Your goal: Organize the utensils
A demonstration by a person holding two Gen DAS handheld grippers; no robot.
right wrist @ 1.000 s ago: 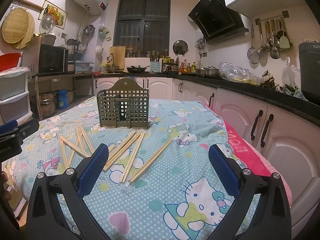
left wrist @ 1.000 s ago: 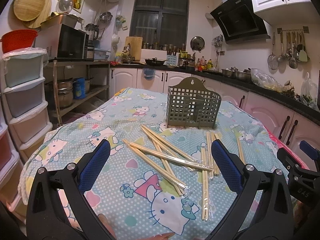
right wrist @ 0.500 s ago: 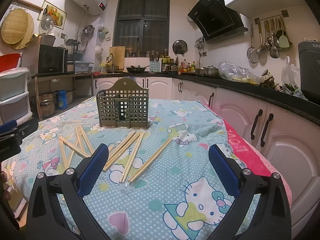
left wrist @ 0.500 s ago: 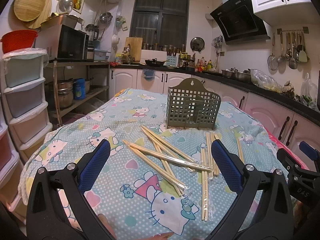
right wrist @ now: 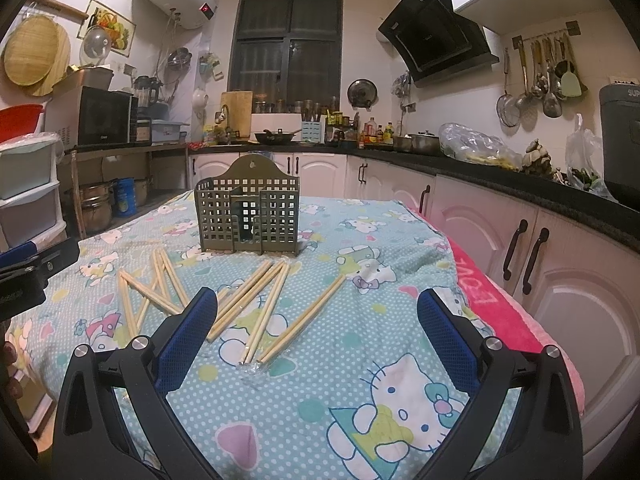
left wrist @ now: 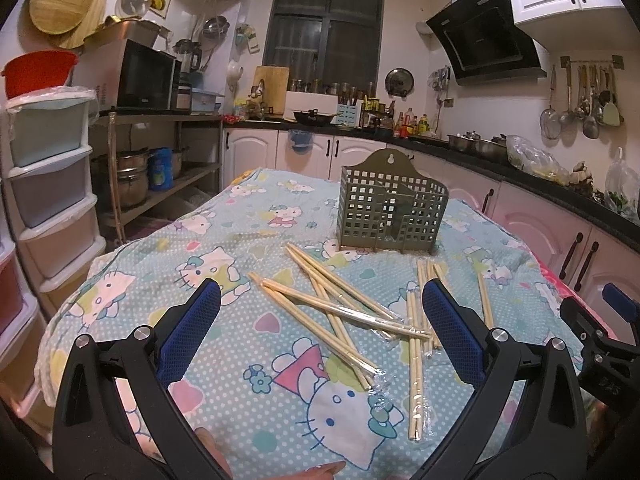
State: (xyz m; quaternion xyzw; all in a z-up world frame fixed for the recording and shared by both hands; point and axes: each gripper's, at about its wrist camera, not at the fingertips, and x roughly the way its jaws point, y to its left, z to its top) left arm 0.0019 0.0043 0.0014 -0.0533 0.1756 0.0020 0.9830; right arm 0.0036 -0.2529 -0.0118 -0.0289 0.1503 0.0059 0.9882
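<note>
Several pairs of wooden chopsticks (left wrist: 340, 304) in clear wrap lie scattered on the Hello Kitty tablecloth; they also show in the right wrist view (right wrist: 260, 300). A grey-green perforated utensil holder (left wrist: 390, 210) stands upright behind them, also in the right wrist view (right wrist: 248, 210). My left gripper (left wrist: 320, 312) is open and empty, hovering above the near chopsticks. My right gripper (right wrist: 316, 316) is open and empty, above the table in front of the right-hand chopsticks. The right gripper's tip shows at the right edge of the left wrist view (left wrist: 608, 320).
The table (right wrist: 360, 400) fills the middle of a kitchen. White cabinets and a black counter (right wrist: 540, 208) run along the right. Stacked plastic drawers (left wrist: 44, 184) and a metal shelf with pots (left wrist: 152, 168) stand on the left. A pink cloth (right wrist: 492, 300) lines the table's right edge.
Both grippers have drifted very slightly; the view is nearly the same. The chopsticks and holder have not moved.
</note>
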